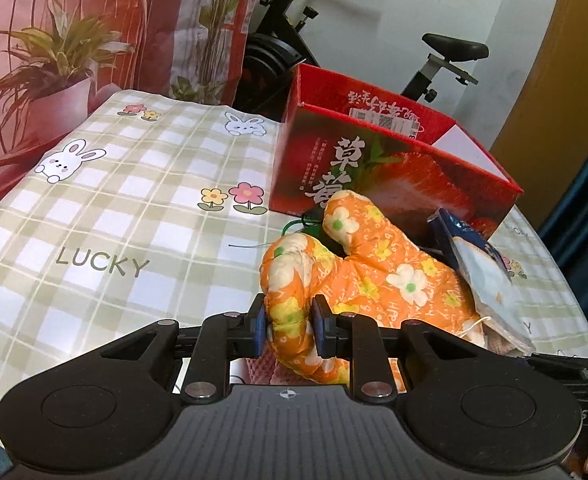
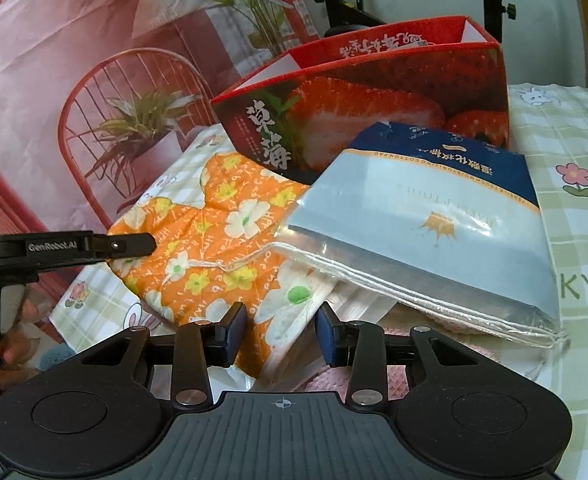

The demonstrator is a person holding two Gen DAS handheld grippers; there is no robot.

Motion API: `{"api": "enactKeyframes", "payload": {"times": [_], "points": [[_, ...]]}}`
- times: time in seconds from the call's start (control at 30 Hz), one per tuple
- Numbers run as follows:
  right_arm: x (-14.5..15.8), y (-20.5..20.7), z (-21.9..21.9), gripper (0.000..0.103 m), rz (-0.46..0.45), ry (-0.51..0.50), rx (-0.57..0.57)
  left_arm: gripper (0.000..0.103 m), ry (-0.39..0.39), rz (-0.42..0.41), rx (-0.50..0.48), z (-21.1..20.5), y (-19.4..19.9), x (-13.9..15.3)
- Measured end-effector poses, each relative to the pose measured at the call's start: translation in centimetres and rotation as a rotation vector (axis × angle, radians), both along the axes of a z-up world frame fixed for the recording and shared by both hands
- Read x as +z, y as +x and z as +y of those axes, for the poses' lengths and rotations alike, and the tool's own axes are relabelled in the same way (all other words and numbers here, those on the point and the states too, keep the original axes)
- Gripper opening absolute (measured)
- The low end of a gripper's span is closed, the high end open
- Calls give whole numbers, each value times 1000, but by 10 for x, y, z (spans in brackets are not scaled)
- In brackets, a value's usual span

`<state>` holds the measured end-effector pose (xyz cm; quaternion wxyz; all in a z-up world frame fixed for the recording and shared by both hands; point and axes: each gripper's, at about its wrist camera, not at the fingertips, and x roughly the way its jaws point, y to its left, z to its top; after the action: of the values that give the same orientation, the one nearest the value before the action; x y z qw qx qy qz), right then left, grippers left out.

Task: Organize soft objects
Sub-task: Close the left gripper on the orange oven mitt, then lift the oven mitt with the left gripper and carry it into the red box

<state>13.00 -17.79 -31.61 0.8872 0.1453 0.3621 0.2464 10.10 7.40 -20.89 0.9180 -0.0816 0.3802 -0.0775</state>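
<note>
An orange floral padded cloth (image 1: 378, 268) lies on the checked tablecloth in front of a red strawberry box (image 1: 394, 164). My left gripper (image 1: 287, 326) is shut on a bunched edge of the cloth. In the right wrist view the cloth (image 2: 213, 232) spreads left of centre, and a blue and white cotton pad packet (image 2: 426, 216) rests tilted on top of it. My right gripper (image 2: 281, 330) is open, its jaws on either side of the cloth's near edge. The left gripper's finger (image 2: 125, 245) shows at the left. A pink towel (image 2: 398, 372) lies under the pile.
The red box (image 2: 374, 92) is open at the top, behind the pile. The tablecloth (image 1: 113, 216) stretches to the left. An exercise bike (image 1: 294, 40) and a printed backdrop (image 1: 53, 40) stand behind the table. The packet also shows in the left wrist view (image 1: 482, 276).
</note>
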Motion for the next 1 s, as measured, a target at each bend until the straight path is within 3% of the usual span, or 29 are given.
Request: {"api": "enactKeyframes", "payload": {"times": [0.17, 0.47, 0.67, 0.8, 1.0], "points": [[8, -4, 6, 16, -49, -4, 56, 24, -9, -25, 13, 2, -4, 2], [29, -1, 44, 14, -141, -69, 295, 24, 18, -139, 121, 14, -15, 26], [52, 23, 77, 10, -189, -69, 382, 23, 7, -212, 195, 29, -21, 42], [70, 41, 93, 8, -257, -128, 378, 23, -24, -197, 223, 39, -16, 40], [84, 70, 89, 7, -298, -196, 298, 23, -144, -100, 200, 51, -2, 19]]}}
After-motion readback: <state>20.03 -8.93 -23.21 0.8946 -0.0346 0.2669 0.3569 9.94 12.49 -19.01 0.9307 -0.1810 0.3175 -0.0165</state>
